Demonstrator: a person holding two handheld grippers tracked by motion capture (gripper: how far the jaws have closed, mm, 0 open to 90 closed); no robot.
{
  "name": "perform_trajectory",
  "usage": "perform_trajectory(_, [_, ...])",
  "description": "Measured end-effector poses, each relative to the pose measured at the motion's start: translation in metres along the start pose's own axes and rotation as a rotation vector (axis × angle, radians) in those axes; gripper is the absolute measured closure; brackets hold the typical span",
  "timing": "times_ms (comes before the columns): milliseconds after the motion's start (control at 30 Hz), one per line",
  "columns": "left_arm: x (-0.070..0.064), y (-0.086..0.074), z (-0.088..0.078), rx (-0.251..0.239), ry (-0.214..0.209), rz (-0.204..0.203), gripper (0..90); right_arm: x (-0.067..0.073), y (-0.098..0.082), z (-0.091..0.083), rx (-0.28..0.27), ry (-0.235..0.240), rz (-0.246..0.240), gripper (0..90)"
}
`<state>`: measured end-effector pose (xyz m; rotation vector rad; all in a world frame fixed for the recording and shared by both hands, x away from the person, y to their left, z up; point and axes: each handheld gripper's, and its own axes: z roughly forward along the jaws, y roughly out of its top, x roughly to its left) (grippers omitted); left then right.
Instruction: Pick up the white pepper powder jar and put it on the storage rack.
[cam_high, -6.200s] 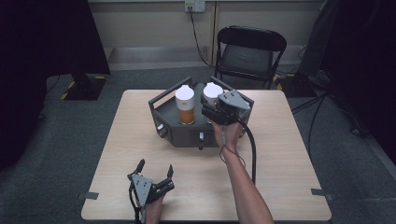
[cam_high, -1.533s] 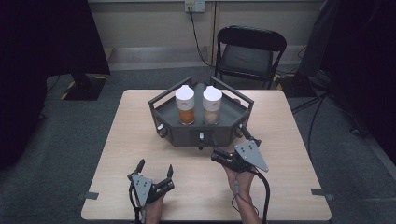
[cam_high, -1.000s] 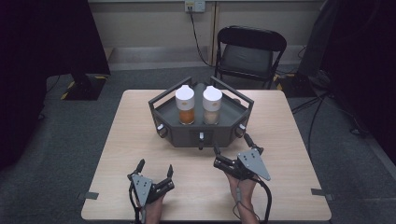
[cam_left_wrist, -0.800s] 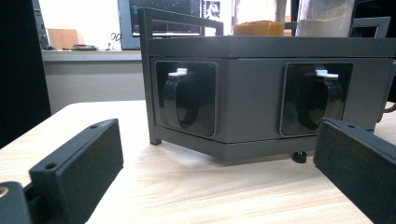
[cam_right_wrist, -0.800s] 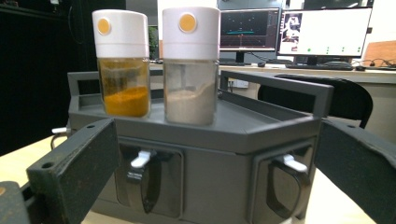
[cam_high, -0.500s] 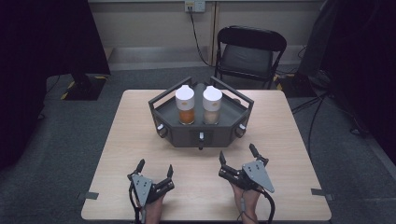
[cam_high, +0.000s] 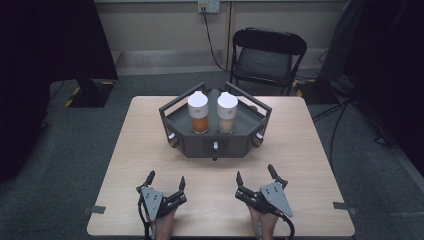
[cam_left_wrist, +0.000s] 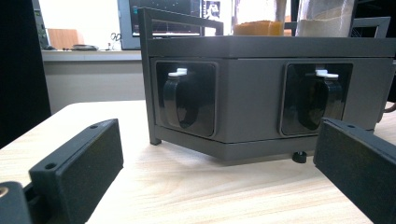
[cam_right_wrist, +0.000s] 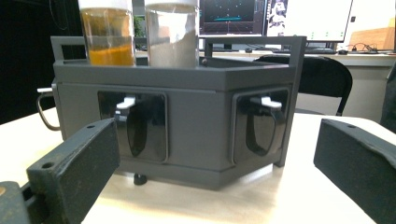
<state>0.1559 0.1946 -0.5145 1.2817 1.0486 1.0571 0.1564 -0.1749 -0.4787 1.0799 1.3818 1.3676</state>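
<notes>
Left gripper (cam_high: 165, 183) and right gripper (cam_high: 257, 176) open-jawed, empty, near rack (cam_high: 215, 142)

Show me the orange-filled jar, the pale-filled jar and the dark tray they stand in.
orange-filled jar (cam_high: 199, 120), high view, on its glass body above the orange fill.
pale-filled jar (cam_high: 227, 119), high view, on its glass body.
dark tray (cam_high: 200, 148), high view, on its front wall, left of the middle knob.

A black folding chair (cam_high: 267, 55) stands behind the wooden table (cam_high: 310, 145), below a wall socket (cam_high: 209, 6) with a cable (cam_high: 210, 35) hanging down.
</notes>
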Motion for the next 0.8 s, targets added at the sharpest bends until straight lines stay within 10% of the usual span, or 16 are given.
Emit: perform_trajectory(800, [0.0, 0.0, 0.0, 0.0, 0.0, 0.0, 0.8, 0.002, -0.026, -0.008, 0.026, -0.033, -0.008, 0.0])
